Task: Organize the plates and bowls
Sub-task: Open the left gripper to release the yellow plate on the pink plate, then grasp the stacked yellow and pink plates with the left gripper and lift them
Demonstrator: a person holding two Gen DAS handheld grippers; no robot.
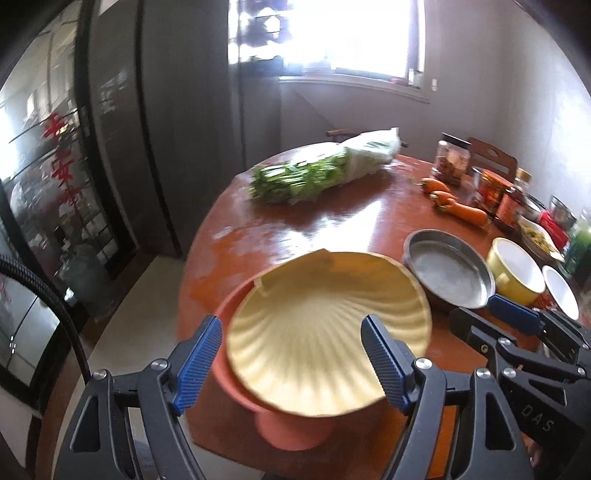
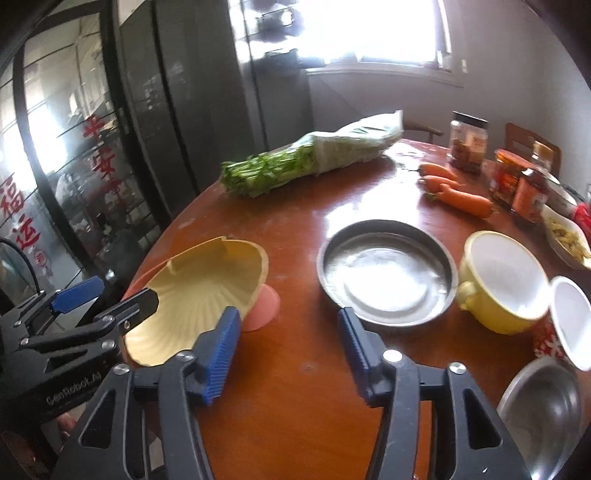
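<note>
The pale yellow shell-shaped ribbed plate [image 1: 325, 332] sits nested in a salmon-pink footed plastic bowl [image 1: 284, 424] at the near left edge of the round red-brown wooden table [image 2: 295, 369]. The left gripper [image 1: 291, 363] straddles it with jaws released, pads not pressing. The right gripper [image 2: 288, 343] hovers empty and open, angled down toward the round steel pan [image 2: 386, 271]. Best lift clear without nudging the stack.

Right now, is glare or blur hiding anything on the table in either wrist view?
Left wrist view: the window is blown out, and the greens and shell plate are smeared by motion blur. Right wrist view: sharper, though glare whitens the metal pan and the table shines; fisheye bends the edges in both.
</note>
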